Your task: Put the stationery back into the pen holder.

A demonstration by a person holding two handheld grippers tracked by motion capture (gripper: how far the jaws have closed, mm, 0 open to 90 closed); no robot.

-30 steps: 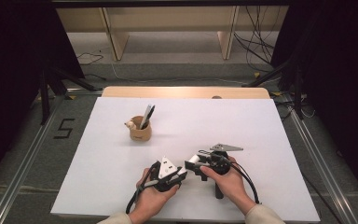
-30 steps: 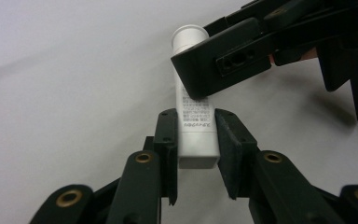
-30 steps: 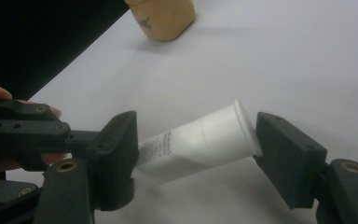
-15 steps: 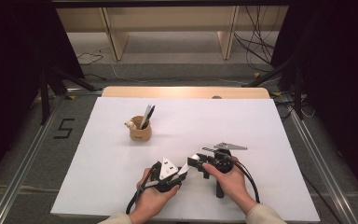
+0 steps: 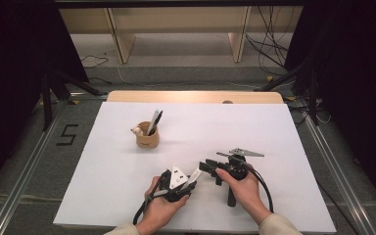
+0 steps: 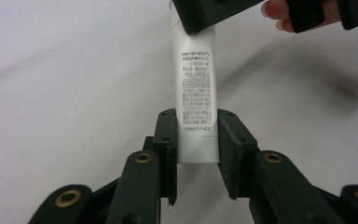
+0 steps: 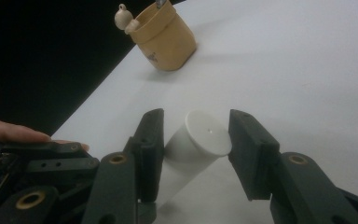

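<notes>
White printed tube clamped flat-end in left gripper, round cap between right gripper's just-closing jaws, one touching.

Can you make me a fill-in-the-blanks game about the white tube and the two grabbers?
1. The left gripper is shut on the flat end of the white ____.
2. The tube's round cap sits between the jaws of the ____ gripper.
3. The right gripper has just been closing, and one pad touches the cap while the other is ____.
4. The tan cup on the table holds ____.

Missing words: tube; right; apart; pens
</notes>
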